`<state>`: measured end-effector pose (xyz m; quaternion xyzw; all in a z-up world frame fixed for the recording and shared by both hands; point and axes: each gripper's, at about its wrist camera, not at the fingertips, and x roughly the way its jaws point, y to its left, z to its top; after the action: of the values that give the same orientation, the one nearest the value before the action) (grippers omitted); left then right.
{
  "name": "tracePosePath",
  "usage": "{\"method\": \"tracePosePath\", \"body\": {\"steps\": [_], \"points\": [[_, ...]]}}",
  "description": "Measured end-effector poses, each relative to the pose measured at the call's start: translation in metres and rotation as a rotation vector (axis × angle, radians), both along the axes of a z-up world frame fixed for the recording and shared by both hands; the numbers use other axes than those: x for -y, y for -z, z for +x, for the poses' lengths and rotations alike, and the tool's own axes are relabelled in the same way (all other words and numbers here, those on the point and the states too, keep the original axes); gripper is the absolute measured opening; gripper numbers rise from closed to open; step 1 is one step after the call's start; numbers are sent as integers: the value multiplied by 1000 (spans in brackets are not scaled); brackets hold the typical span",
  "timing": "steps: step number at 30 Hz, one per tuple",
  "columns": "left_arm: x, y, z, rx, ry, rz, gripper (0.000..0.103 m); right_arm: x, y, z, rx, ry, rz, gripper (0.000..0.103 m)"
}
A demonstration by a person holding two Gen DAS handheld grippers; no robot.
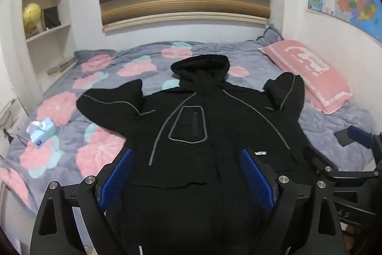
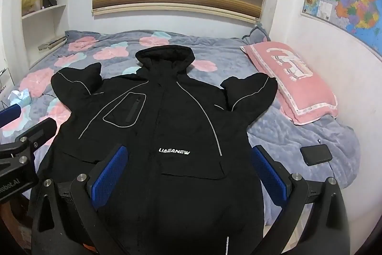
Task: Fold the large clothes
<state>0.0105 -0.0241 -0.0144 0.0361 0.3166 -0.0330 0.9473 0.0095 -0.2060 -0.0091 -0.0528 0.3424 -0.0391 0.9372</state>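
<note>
A black hooded jacket (image 1: pixel 191 135) with grey piping lies spread face up on the bed, hood toward the far wall, both sleeves bent inward. It also shows in the right wrist view (image 2: pixel 167 126), with white lettering on the front. My left gripper (image 1: pixel 186 173) is open above the jacket's lower left part, its blue pads (image 1: pixel 117 178) apart and empty. My right gripper (image 2: pixel 188 173) is open above the lower middle of the jacket, blue pads (image 2: pixel 109 173) apart and empty. The two grippers are side by side near the hem.
The bed has a grey quilt with pink flowers (image 2: pixel 298 135). A pink pillow (image 2: pixel 291 78) lies at the right by the wall. A black phone-like object (image 2: pixel 316 154) lies right of the jacket. A tissue pack (image 1: pixel 43 130) lies at the left. Shelves (image 1: pixel 47 16) stand at the far left.
</note>
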Motion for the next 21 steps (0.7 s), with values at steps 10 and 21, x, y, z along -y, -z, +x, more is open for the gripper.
{"method": "tracePosePath", "body": {"steps": [10,21], "points": [[2,2,12,-15,0,2,92,1,6,12,-21,-8,8,103],[3,1,16,-18,-10,-2,92,-1,7,14,-23,-15,9,103]]}}
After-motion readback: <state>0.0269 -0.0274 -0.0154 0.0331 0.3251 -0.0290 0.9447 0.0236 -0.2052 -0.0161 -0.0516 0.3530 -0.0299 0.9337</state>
